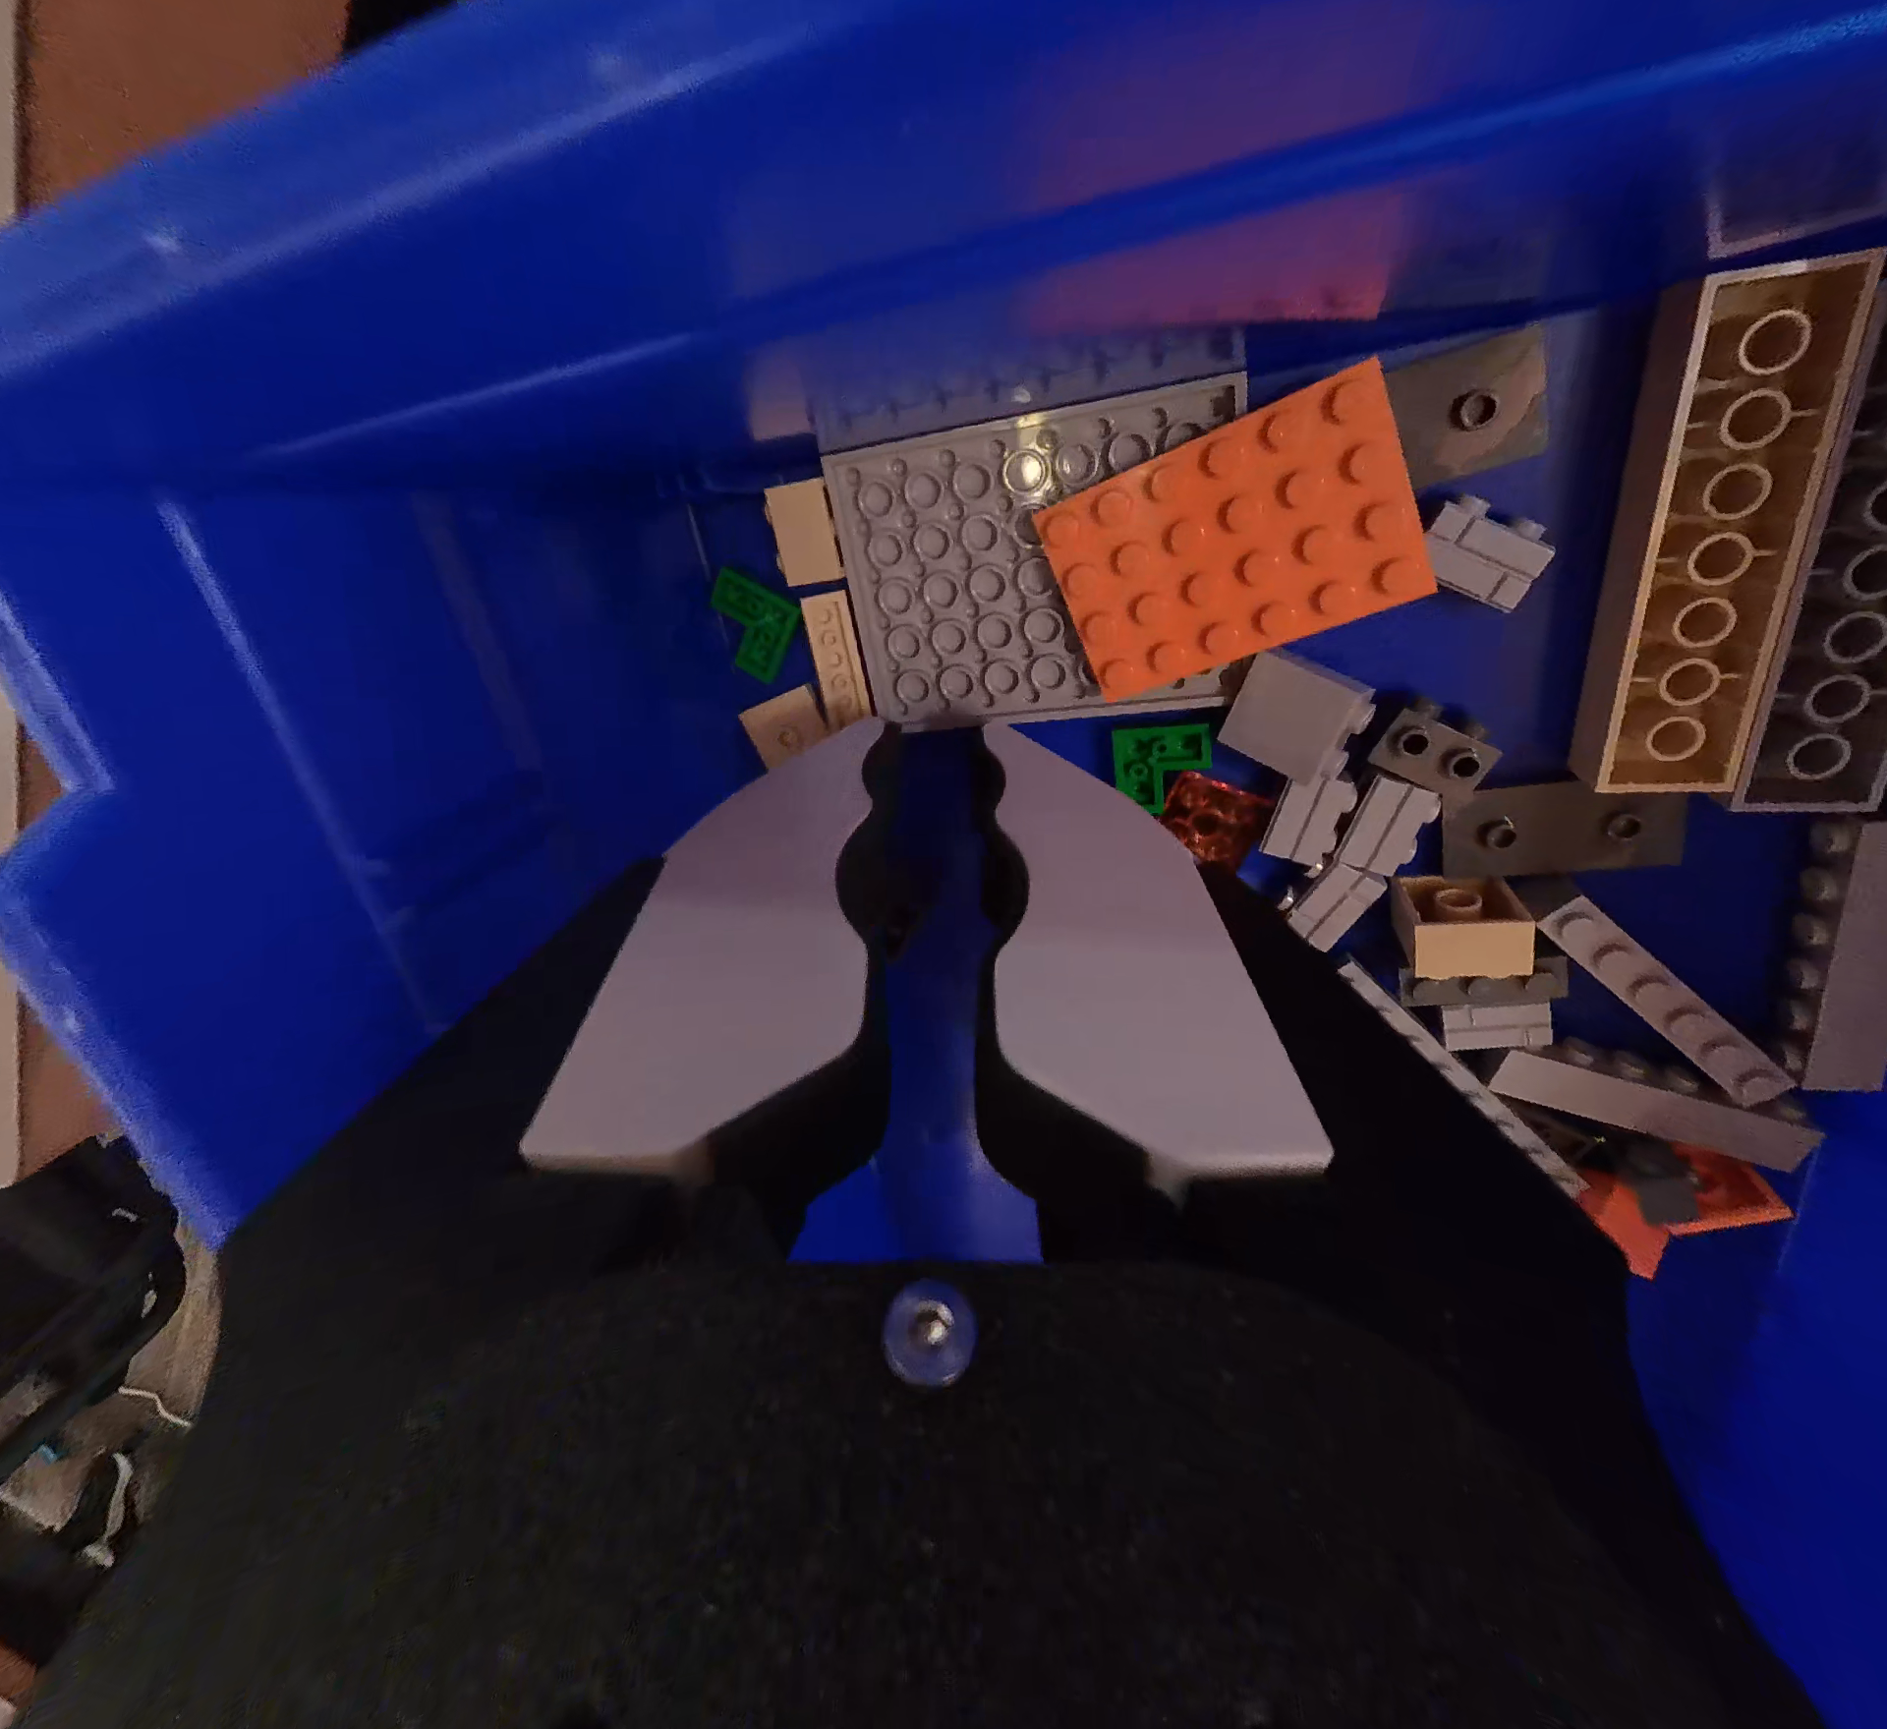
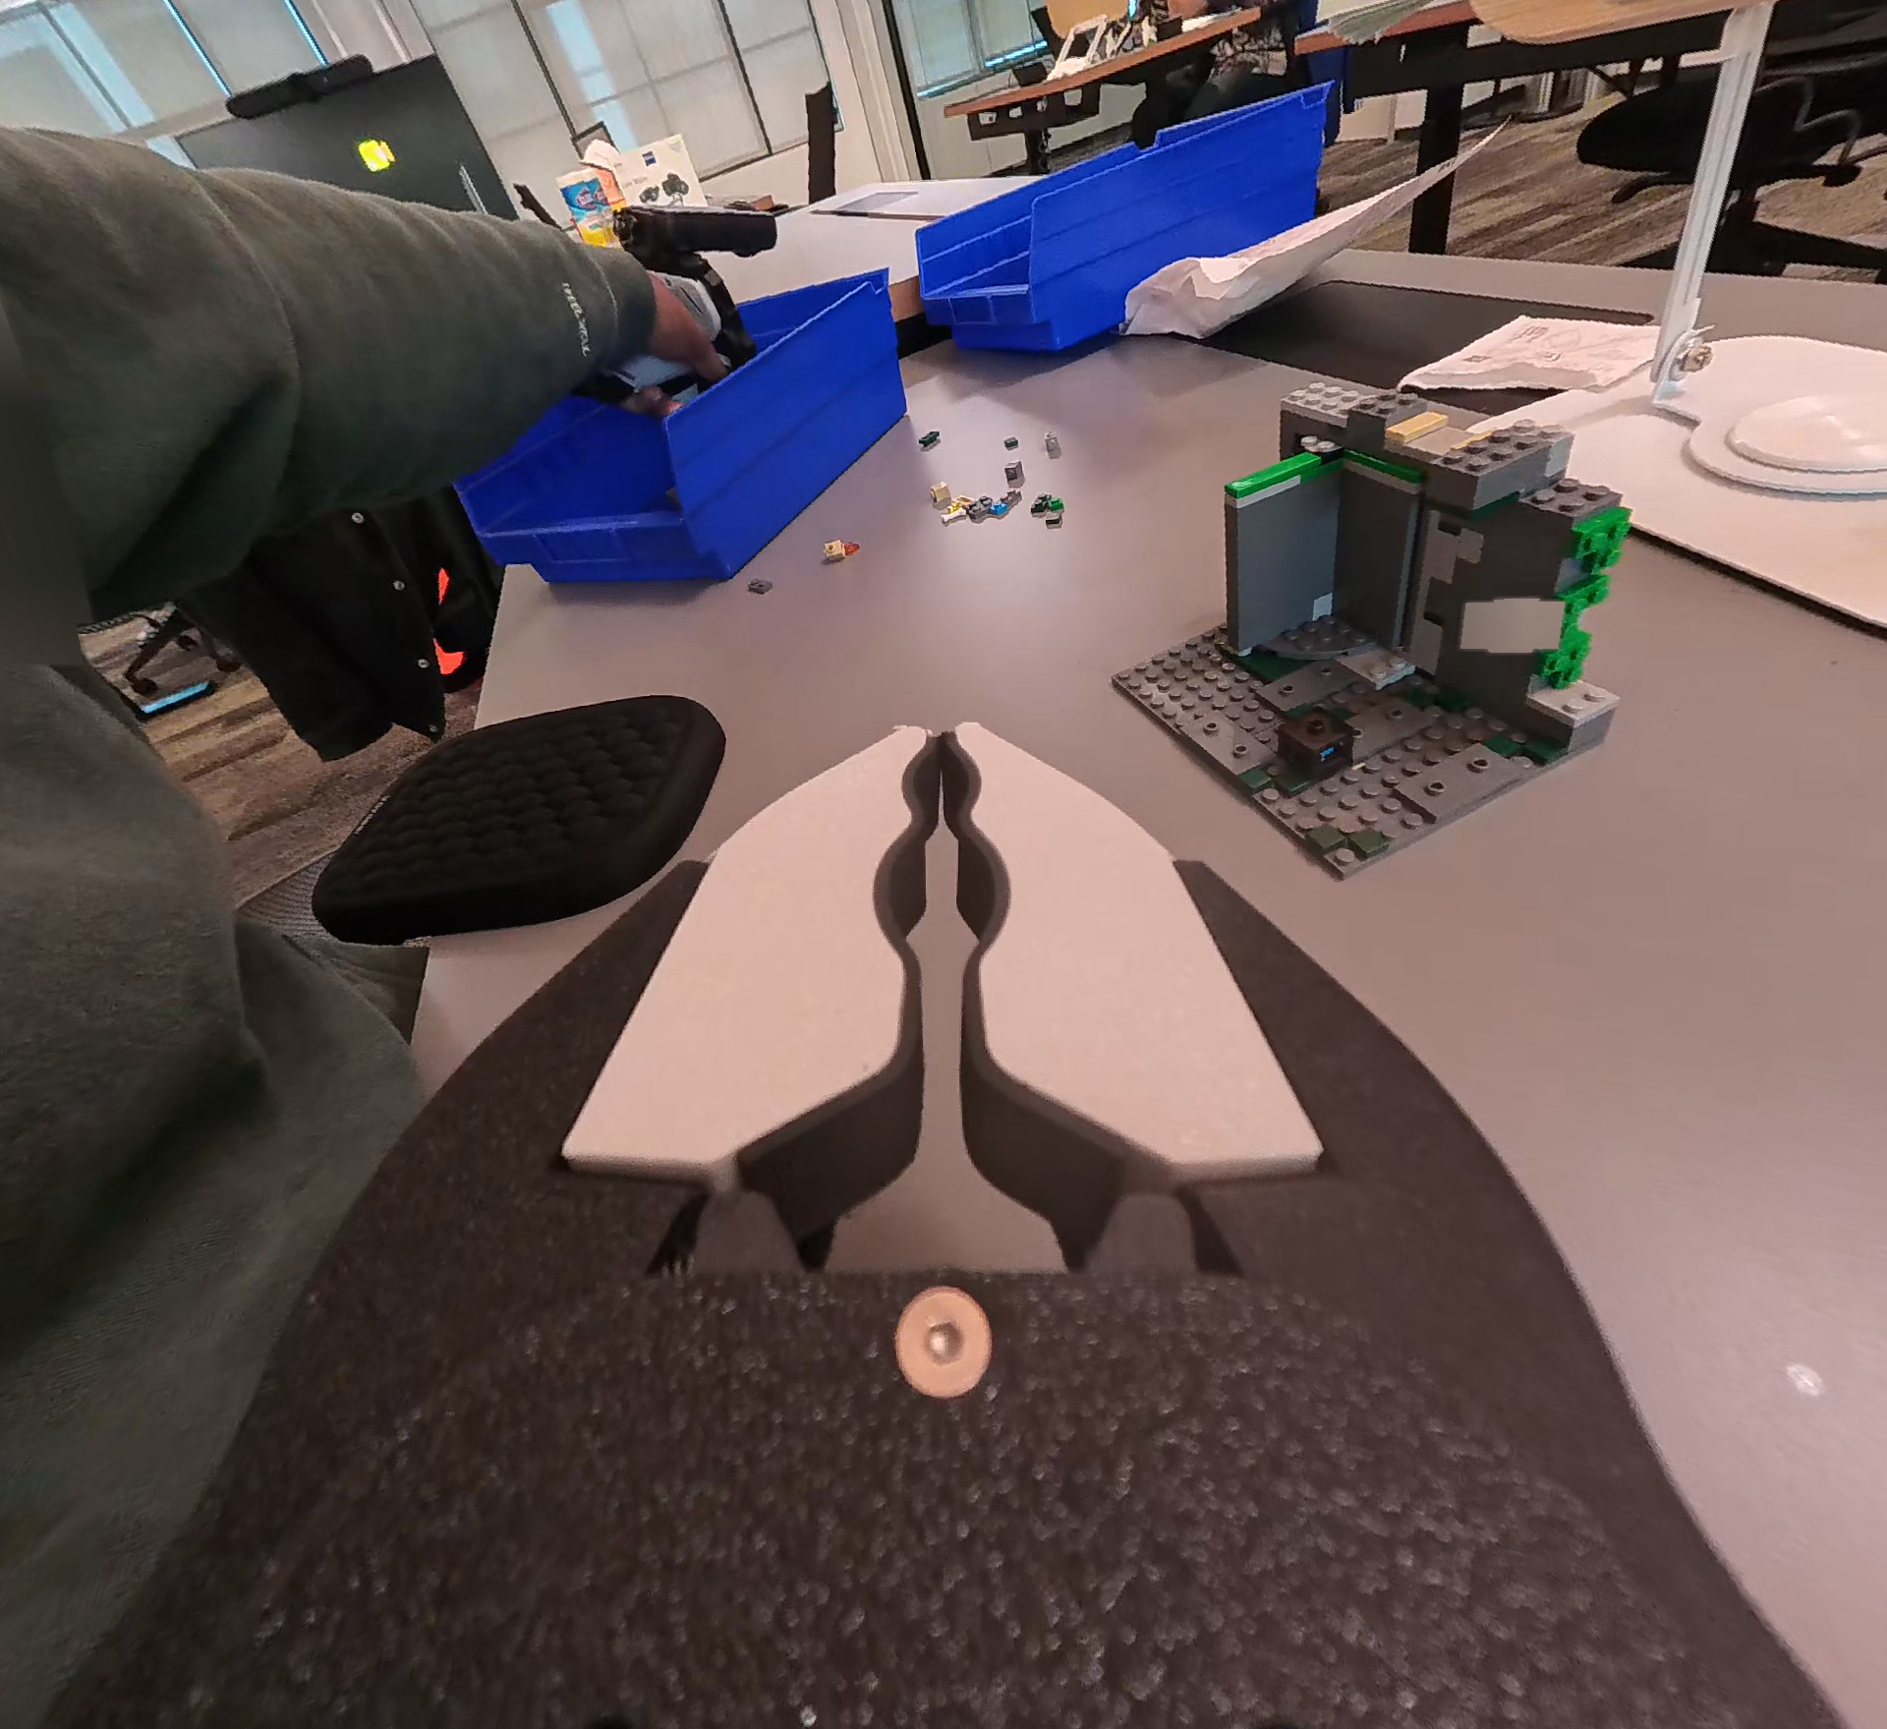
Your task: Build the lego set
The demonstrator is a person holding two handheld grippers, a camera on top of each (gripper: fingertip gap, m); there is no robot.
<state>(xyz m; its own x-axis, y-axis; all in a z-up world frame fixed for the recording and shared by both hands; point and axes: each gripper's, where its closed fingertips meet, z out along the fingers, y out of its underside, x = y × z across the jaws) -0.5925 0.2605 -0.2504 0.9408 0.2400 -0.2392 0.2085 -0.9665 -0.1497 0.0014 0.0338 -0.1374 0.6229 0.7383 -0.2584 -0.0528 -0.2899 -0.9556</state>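
While the left gripper (image 1: 937, 740) reaches into a blue plastic bin (image 1: 633, 271), fingers slightly apart, empty.
Studded orange plate (image 1: 1236, 528) overlaps grey plate (image 1: 950, 597); right gripper (image 2: 939, 738), fingers together, hovers near the blocky grey-green lego build (image 2: 1414, 597), right.

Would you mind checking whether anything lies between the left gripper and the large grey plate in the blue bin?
Nothing visible: the left gripper sits at the grey studded plate's near edge. An orange plate overlaps its far right corner only.

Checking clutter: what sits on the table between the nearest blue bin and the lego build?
In the right wrist view, loose small pieces lie scattered between the bin and the build.
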